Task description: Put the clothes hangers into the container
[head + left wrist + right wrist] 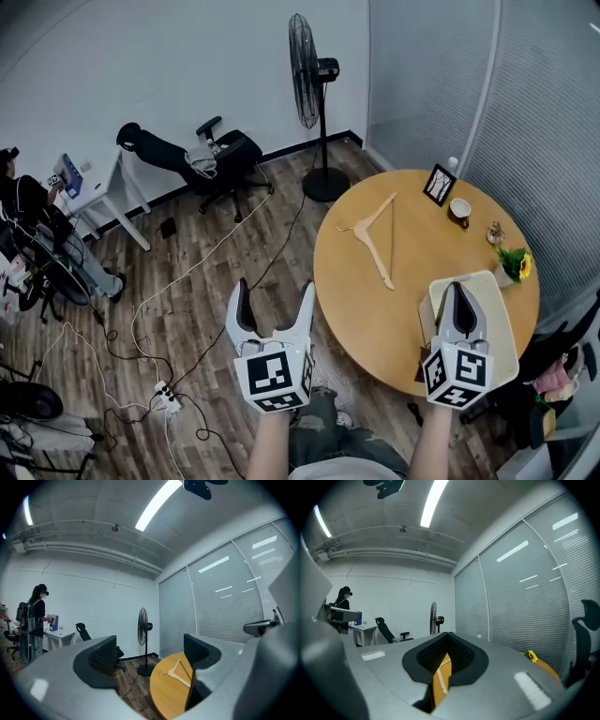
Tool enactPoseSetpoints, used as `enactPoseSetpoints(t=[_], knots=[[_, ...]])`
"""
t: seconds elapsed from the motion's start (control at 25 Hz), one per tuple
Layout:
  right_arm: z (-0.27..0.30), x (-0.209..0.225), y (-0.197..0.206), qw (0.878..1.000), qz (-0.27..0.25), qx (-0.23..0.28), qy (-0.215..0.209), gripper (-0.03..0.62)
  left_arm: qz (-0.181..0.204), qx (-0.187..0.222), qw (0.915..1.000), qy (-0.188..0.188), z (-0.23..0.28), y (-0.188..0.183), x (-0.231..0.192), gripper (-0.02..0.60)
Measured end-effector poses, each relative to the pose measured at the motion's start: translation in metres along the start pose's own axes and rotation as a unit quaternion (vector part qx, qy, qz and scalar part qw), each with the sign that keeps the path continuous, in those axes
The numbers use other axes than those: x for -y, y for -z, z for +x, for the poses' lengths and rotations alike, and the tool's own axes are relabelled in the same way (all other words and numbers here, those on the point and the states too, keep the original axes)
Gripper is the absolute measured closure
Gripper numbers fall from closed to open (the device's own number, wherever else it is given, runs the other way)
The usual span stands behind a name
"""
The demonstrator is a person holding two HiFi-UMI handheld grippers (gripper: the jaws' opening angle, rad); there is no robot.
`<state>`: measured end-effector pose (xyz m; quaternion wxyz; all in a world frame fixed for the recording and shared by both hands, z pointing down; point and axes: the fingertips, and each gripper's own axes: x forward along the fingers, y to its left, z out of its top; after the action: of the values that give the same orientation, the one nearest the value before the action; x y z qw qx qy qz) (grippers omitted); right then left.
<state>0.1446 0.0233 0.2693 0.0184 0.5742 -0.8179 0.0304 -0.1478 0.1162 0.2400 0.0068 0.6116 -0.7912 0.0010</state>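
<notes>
A wooden clothes hanger (376,240) lies flat on the round wooden table (375,319), towards its far left; the left gripper view shows the hanger (177,672) ahead between the jaws. A cream rectangular container (499,314) sits at the table's near right edge. My left gripper (274,298) is open and holds nothing, over the wooden floor just left of the table. My right gripper (457,298) is shut on nothing and hovers above the container. In the right gripper view the fingertips (448,638) touch, with only table wood showing below them.
On the table's far right stand a photo frame (438,184), a cup (459,210) and a small sunflower pot (514,265). A standing fan (309,84) and an office chair (202,155) are beyond. Cables and a power strip (167,394) cross the floor. A person (28,206) is at a desk far left.
</notes>
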Motion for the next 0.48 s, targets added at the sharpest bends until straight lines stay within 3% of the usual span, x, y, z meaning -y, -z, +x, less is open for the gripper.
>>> enactPoseSetpoints(t=[0.48], knots=[[0.069,0.014,0.012,1.0,0.001,-0.013,0.021,0.569,-0.008,-0.013,0.9999,0.008,0.078,0.016,-0.002,0.144]])
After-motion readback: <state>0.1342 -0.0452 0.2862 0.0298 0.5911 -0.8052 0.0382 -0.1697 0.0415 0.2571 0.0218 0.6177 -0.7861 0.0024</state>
